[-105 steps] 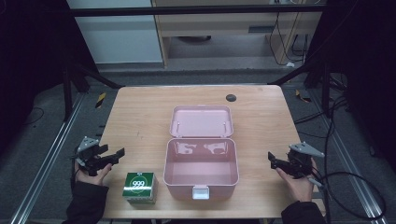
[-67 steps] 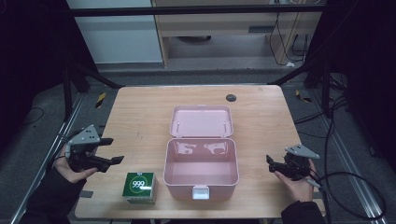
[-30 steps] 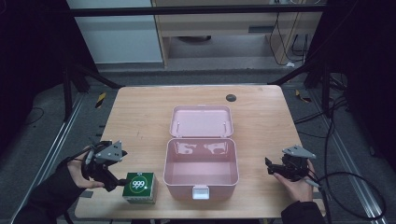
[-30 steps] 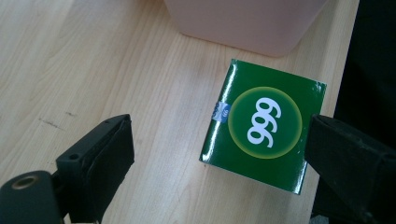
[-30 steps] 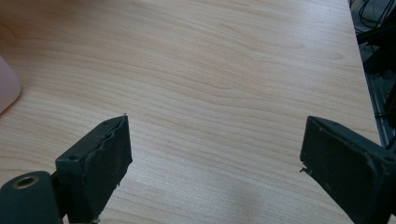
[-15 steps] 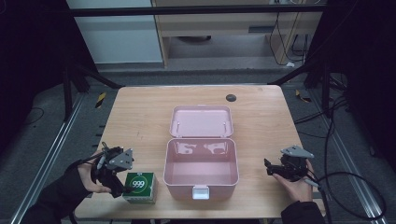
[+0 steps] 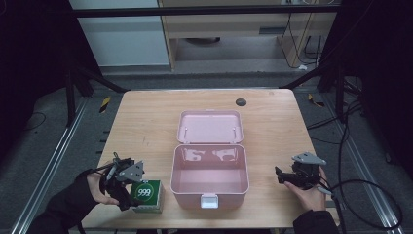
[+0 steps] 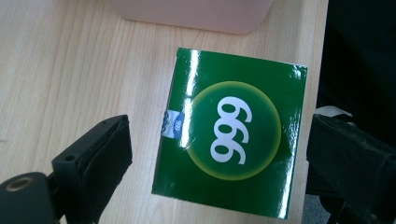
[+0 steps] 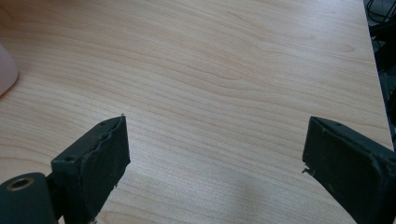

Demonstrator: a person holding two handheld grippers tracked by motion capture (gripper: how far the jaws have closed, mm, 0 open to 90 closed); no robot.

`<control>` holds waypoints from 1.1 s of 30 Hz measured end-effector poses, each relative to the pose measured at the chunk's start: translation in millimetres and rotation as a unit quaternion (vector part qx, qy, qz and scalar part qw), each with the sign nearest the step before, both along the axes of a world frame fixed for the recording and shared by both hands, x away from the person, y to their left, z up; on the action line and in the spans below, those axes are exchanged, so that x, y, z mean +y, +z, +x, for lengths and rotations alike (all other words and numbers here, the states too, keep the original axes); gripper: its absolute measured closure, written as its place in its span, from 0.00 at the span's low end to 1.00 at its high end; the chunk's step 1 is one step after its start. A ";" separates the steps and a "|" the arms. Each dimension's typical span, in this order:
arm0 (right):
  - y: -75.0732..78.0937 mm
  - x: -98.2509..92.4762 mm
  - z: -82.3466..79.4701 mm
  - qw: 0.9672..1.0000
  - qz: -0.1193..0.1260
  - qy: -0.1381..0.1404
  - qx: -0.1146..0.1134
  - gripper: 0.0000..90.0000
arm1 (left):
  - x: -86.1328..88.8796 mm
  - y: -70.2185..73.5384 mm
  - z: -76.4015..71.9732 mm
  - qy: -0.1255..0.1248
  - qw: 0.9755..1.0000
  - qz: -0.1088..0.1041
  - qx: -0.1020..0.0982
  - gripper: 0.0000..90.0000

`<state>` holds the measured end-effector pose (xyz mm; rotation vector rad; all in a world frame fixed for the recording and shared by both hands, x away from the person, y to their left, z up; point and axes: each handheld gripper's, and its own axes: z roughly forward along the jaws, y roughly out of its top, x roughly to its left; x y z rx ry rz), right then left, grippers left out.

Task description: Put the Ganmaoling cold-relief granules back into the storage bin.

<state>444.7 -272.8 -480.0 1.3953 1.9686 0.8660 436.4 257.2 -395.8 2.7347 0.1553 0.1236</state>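
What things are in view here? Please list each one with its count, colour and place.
box: 1, green with "999" on top, near left corner of the table, beside the case.
case: 1, pink, open, middle of the table, lid laid flat behind it, latch toward the person.
disc: 1, dark, small, far edge of the table.
table: 1, light wood, under everything.
left claw: 1, black, open, jaws on both sides of the box and not touching it; they have just been opening.
right claw: 1, black, open, over bare table right of the case.
hands: 2, dark sleeves, left and right, at the near edge.
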 end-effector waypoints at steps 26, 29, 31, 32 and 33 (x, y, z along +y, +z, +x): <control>-4.0 1.3 1.5 1.000 -0.009 0.009 0.012 0.07 | -3.4 -33.0 6.9 -0.018 0.999 0.013 0.032 0.07; -4.2 1.4 1.7 1.000 -0.010 0.010 0.013 0.07 | -3.3 -35.5 7.3 -0.019 0.999 0.017 0.037 0.09; -4.5 1.5 1.9 1.000 -0.012 0.011 0.014 0.07 | -3.6 -36.6 7.3 -0.019 0.999 0.017 0.038 0.09; -4.7 1.7 2.0 1.000 -0.011 0.011 0.015 0.07 | -3.8 -38.1 7.5 -0.018 0.999 0.018 0.042 0.09; -4.9 1.6 2.1 1.000 -0.013 0.011 0.014 0.07 | -3.8 -38.1 7.5 -0.018 0.999 0.018 0.042 0.09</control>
